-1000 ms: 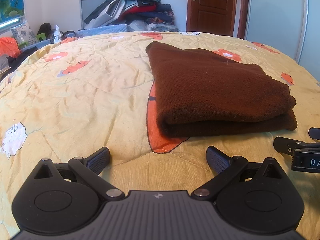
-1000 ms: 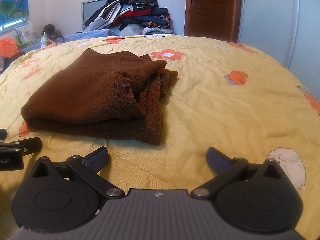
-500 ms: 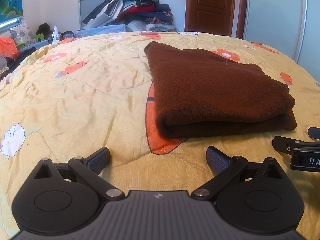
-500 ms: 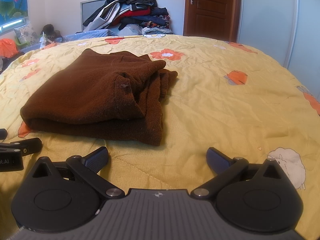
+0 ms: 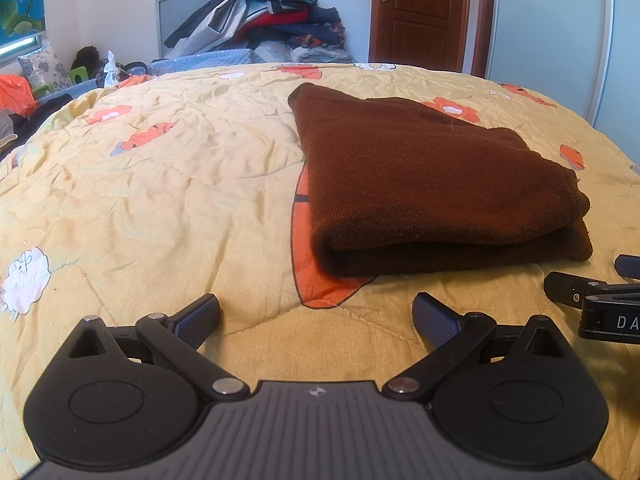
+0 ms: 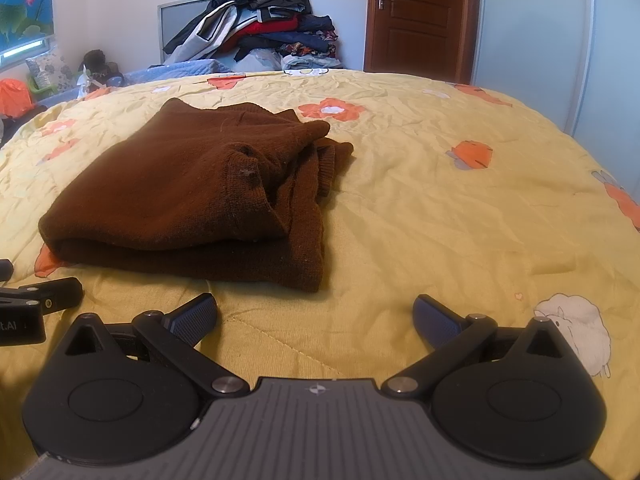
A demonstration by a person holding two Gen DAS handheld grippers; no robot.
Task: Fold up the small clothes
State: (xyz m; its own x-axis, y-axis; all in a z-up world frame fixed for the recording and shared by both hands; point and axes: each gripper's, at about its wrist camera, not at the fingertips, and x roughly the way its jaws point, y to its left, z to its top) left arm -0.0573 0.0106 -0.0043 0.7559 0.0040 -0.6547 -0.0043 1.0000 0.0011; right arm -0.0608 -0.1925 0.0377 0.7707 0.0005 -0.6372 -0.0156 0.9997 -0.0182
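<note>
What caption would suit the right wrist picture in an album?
Folded brown sweater lying on a yellow flowered quilt, with the open right gripper empty before it.

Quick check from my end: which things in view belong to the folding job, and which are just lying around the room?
Part of the job:
- brown sweater, folded on the yellow bedspread
- left gripper, fingers apart, holding nothing
- right gripper, fingers apart, holding nothing

Just lying about:
- clothes pile beyond the bed
- orange bag at far left
- wooden door
</note>
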